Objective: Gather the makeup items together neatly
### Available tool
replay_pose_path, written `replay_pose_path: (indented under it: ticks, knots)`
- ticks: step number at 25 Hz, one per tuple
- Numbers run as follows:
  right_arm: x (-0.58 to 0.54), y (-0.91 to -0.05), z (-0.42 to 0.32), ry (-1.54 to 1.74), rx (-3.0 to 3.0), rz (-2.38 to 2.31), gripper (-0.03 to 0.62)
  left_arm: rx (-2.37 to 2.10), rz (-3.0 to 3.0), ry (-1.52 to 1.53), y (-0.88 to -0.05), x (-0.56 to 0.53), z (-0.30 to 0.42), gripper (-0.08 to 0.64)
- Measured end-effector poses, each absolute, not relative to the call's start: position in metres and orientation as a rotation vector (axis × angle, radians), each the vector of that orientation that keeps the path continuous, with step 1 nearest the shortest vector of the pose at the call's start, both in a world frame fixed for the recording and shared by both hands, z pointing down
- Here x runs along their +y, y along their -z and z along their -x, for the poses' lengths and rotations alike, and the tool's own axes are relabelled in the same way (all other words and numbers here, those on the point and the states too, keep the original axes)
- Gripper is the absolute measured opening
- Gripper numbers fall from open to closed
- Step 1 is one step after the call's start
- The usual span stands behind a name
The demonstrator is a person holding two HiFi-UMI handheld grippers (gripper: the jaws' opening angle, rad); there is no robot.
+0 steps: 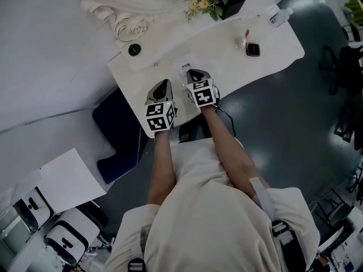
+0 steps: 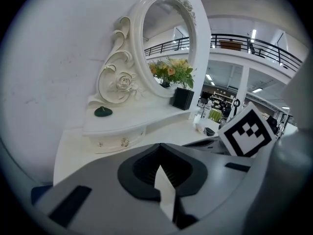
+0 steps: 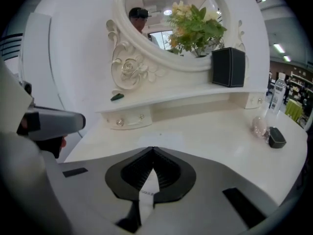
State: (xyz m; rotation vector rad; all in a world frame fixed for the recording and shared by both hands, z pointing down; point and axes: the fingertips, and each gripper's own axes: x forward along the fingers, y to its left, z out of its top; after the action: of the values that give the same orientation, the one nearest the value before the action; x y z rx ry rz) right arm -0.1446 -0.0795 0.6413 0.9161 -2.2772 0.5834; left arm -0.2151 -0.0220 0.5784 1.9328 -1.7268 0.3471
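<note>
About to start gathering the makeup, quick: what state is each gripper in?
Left gripper: jaws closed, nothing between them.
Right gripper: jaws closed, holding nothing.

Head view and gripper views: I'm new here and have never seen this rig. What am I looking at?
A person holds a two-jaw gripper in each hand: left gripper, right gripper. The top-down picture comes from a camera on the head; the other two cameras ride on the grippers, looking along their jaws. Both are shut, holding nothing. On the white dressing table are a black compact, a pinkish item and a clear bottle; a dark green item sits on the shelf by the mirror.
</note>
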Motion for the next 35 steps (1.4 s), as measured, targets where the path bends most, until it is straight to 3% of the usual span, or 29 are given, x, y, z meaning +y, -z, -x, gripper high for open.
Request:
replay_pose_path:
  ticks: [12, 25, 35]
  knots:
    - [-0.151, -0.618, 0.013, -0.623, -2.212, -1.246, 0.038, -1.564, -2.103, -0.374, -0.575, -0.090, 0.116, 0.012]
    - [-0.220, -0.618, -0.070, -0.614, -2.158, -1.337, 0.044, -1.502, -2.175, -0.380, -0.570, -0.159, 0.040, 0.012]
    - [-0.269, -0.634, -0.082, -0.620, -2.098, -1.351, 0.238, -1.561, -2.112, -0.381, -0.577, -0.189, 0.056, 0.012]
